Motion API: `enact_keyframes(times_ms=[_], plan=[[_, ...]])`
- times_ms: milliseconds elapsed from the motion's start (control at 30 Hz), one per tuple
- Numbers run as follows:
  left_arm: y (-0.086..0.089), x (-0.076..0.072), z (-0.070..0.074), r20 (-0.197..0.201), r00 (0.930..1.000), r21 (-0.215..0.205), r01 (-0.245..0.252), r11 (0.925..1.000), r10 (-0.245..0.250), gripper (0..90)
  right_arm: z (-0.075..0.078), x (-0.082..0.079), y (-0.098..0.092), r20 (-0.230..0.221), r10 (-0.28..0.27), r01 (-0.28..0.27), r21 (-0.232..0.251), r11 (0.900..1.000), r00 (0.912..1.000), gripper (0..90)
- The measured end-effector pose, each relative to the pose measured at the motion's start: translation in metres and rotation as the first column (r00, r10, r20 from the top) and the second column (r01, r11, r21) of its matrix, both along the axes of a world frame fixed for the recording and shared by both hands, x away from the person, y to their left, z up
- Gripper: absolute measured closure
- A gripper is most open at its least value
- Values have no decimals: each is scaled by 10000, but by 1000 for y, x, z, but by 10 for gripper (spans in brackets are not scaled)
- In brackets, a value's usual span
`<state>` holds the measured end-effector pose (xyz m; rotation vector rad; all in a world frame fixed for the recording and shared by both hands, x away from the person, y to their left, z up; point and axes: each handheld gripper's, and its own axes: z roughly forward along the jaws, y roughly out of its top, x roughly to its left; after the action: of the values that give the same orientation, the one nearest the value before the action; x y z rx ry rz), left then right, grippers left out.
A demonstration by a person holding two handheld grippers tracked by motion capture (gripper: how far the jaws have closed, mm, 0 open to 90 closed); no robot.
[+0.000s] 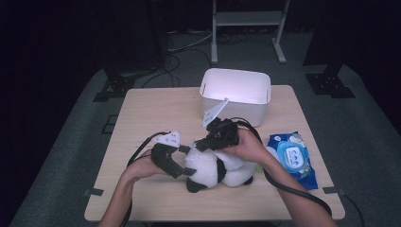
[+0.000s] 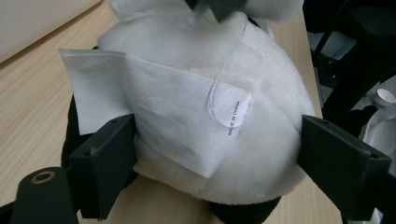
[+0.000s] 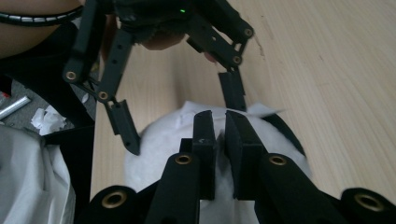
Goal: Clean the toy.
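2 grippers work on 1 plush panda [image 1: 208, 168], which lies near the front middle of the wooden table [image 1: 151, 109], between the person's hands. The left gripper [image 2: 210, 144] has its jaws spread wide around the toy's white body, pads against the fur on both sides, so it reads as holding the panda steady. A white wipe [image 2: 154, 116] lies draped over the fur just above that grip, beside the sewn-in label [image 2: 236, 114]. The right gripper [image 3: 220, 135] hangs over the toy with its jaws nearly closed; whether a pinch of cloth sits between them I cannot tell. The panda should handle as light, soft and squashy: it will give under the pads and not slip, so the round body is the surest place to take hold, not a limb. The white bin [image 1: 235, 94] stands at the table's far edge, its inside looking bare. A blue wipes pack [image 1: 292, 158] lies to the right, lid shut.
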<state>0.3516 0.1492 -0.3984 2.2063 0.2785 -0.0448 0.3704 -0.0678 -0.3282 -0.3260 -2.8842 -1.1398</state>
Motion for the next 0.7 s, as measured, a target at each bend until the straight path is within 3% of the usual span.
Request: enact_keyframes(times_ms=[167,400,700], plan=[[0,0,0,-5,10000,-1,-23,10000,23,130,-4,-1,-8,19,-188,188,-186,9996,9998,816],[0,0,0,-2,10000,4,-48,10000,48,130,-11,2,-38,-33,-844,844,-219,9962,9964,790],[0,1,0,4,10000,32,-61,10000,61,130,-15,7,-67,-185,-1436,1432,-191,9895,9895,639]])
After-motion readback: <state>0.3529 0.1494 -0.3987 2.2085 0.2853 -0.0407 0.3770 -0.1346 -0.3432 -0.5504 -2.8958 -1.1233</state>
